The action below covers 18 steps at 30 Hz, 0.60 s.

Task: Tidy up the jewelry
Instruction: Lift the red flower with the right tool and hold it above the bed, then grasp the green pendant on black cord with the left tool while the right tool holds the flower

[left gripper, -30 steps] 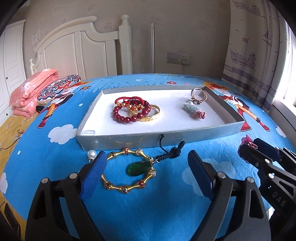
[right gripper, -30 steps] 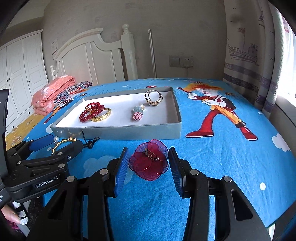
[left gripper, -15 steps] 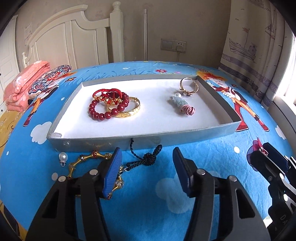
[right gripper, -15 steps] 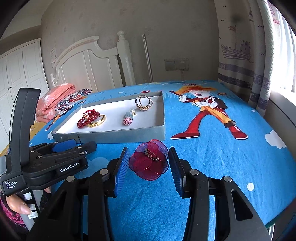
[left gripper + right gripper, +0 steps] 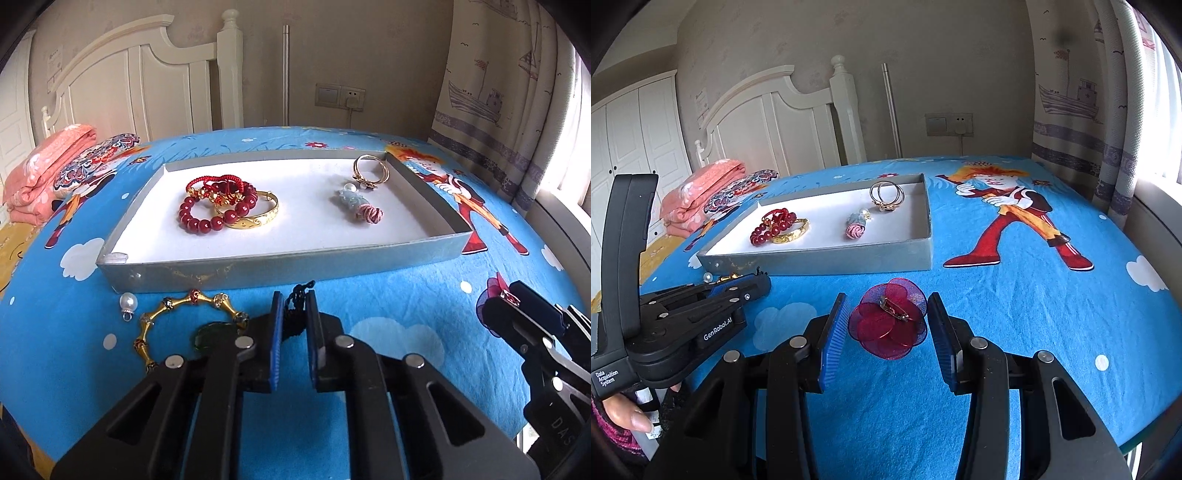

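Left wrist view: the left gripper [image 5: 294, 321] has just been closing, and its jaws are nearly together on the black cord [image 5: 295, 314] of the green pendant [image 5: 212, 332], which lies on the blue bedsheet [image 5: 388, 302] just in front of the grey tray [image 5: 280, 264]. A gold beaded bracelet [image 5: 184, 314] and a loose pearl charm [image 5: 128, 302] are noted beside the pendant, outside the tray. Already in the tray are a red bead bracelet [image 5: 207, 214], a gold bangle [image 5: 255, 218], a pair of gold rings [image 5: 371, 171] and a small pink-and-blue ornament [image 5: 356, 205].

Right wrist view: the right gripper [image 5: 884, 326] is held partly open around a red flower brooch [image 5: 888, 319]. Gaps are seen between pads and petals on both sides, so no grip is judged to be made. The brooch rests on the sheet, near the tray's front wall.

Progress is judged roughly half complete: four pieces are stored, while pendant, beaded bracelet, pearl charm and brooch remain to be moved.
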Each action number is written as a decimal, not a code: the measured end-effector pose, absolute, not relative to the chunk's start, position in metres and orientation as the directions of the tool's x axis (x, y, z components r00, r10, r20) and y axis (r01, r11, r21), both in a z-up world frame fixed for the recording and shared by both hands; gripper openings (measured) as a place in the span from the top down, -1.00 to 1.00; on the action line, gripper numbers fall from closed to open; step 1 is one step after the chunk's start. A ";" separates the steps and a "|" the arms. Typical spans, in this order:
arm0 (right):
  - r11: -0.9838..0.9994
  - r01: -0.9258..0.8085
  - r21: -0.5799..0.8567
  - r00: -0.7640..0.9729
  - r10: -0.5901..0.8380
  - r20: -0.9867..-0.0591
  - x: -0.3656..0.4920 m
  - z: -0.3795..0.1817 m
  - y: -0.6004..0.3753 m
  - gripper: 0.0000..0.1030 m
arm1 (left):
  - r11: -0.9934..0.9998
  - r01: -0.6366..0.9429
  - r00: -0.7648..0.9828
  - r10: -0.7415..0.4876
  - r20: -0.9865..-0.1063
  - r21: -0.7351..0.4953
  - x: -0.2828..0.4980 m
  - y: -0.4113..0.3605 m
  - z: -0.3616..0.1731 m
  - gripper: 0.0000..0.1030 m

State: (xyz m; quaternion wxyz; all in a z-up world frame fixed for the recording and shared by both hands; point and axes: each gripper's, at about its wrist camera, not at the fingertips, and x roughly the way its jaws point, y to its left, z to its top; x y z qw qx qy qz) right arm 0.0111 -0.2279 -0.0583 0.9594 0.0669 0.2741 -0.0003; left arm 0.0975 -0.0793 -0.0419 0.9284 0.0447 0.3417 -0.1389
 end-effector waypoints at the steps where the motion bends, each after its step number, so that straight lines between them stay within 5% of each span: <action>1: 0.991 0.035 0.127 0.849 0.038 -0.527 0.011 -0.058 -0.227 0.18 | 0.958 0.287 0.734 -0.228 -0.640 -0.012 0.094 -0.076 -0.041 0.78; 12: 0.996 -0.009 0.089 0.848 0.055 -0.527 0.007 -0.058 -0.206 0.18 | 0.958 0.265 0.850 -0.180 -0.495 0.106 0.034 -0.068 -0.027 0.78; 18: 0.998 -0.030 0.058 0.852 0.056 -0.520 0.005 -0.053 -0.193 0.18 | 0.958 0.266 0.854 -0.184 -0.487 0.104 0.026 -0.064 -0.023 0.78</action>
